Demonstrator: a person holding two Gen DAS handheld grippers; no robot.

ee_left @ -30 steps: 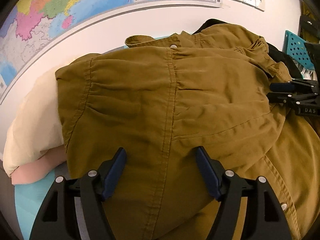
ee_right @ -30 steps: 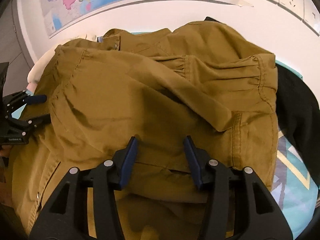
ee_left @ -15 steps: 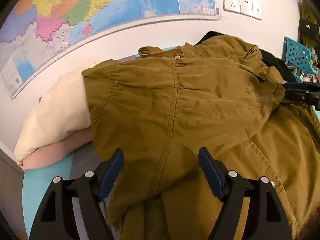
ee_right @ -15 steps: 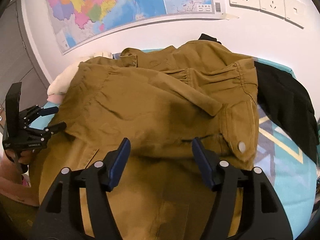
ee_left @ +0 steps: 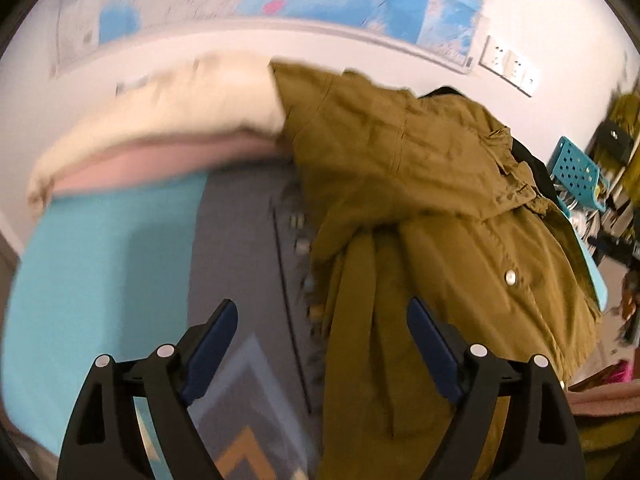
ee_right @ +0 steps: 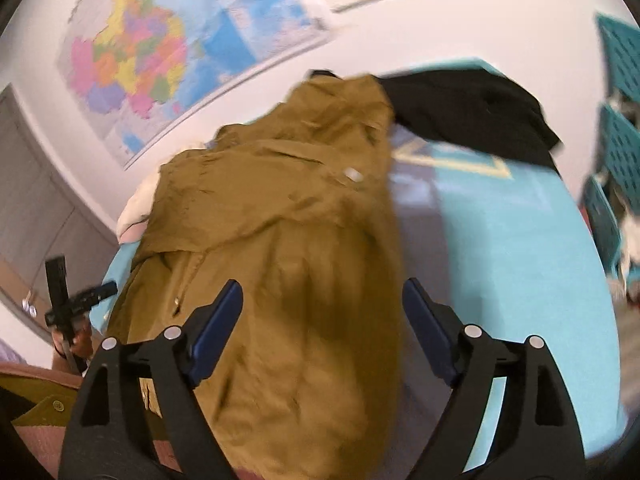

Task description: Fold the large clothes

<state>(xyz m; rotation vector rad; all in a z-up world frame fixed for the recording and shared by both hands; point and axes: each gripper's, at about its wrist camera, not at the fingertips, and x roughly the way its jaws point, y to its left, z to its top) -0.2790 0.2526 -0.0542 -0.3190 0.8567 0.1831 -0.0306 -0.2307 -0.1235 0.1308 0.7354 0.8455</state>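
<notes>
An olive-brown jacket (ee_left: 420,208) lies folded lengthwise on a turquoise and grey patterned table cover (ee_left: 100,264); it also shows in the right wrist view (ee_right: 288,264). My left gripper (ee_left: 322,328) is open and empty, back from the jacket's near left edge. My right gripper (ee_right: 322,312) is open and empty above the jacket's near end. The left gripper also shows far left in the right wrist view (ee_right: 80,300). Both views are motion-blurred.
Cream and pink folded clothes (ee_left: 160,132) lie at the back left against the wall. A black garment (ee_right: 472,108) lies at the back right. Teal perforated baskets (ee_left: 576,168) stand to the right. A map (ee_right: 160,52) hangs on the wall.
Both grippers have pulled back and up from the jacket and swung outward, the left view to the left, the right view to the right. The jacket stays folded on the table.
</notes>
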